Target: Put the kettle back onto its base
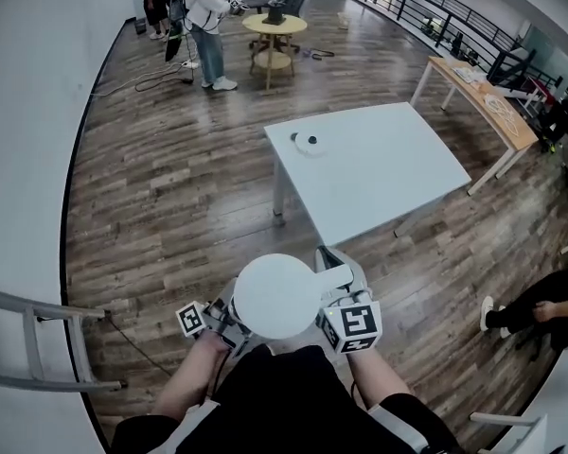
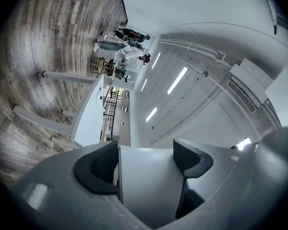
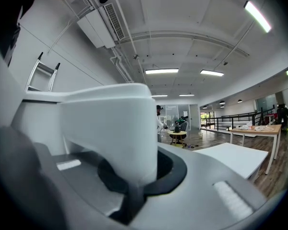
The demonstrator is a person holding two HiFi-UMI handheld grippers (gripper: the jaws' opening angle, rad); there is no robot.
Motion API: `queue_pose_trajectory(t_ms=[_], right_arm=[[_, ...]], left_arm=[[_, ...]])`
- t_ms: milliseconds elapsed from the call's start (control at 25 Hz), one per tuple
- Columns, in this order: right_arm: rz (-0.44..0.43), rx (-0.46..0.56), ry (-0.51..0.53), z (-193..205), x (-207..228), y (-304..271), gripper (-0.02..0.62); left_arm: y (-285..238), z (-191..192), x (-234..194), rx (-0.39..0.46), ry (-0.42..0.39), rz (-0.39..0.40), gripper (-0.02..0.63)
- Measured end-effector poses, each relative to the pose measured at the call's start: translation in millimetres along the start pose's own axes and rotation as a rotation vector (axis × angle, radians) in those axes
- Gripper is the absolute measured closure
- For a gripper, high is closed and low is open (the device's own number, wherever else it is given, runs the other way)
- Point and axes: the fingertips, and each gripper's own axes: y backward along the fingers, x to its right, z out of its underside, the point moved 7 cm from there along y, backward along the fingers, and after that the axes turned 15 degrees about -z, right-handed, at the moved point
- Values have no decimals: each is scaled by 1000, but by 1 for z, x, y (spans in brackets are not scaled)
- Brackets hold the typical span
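Observation:
In the head view a white kettle point(image 1: 276, 296) with a round lid hangs over the wooden floor in front of the person, carried between both grippers. My left gripper point(image 1: 222, 322) is shut on its left side; in the left gripper view the dark pads point(image 2: 98, 166) press on the white kettle body point(image 2: 146, 186). My right gripper point(image 1: 341, 299) is shut on the kettle's white handle point(image 3: 110, 128). The round kettle base point(image 1: 308, 143), with a dark centre, lies near the left corner of the white table point(image 1: 388, 173) ahead, well apart from the kettle.
A metal ladder point(image 1: 28, 339) leans at the left wall. A seated person's legs point(image 1: 535, 315) reach in at the right. Farther off stand a small round wooden table point(image 1: 275, 26) with people point(image 1: 206, 26) beside it, a long wooden table point(image 1: 488, 97) and a railing.

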Motion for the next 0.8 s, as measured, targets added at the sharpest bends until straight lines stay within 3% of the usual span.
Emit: queue_pose_trajectory(t_ms=[360, 800], right_arm=[[5, -16, -13, 3, 22, -39, 581], [-111, -2, -5, -10, 85, -119, 583]], left_arm=[[-21, -33, -11, 7, 20, -18, 245], [-80, -91, -5, 100, -29, -15, 245]])
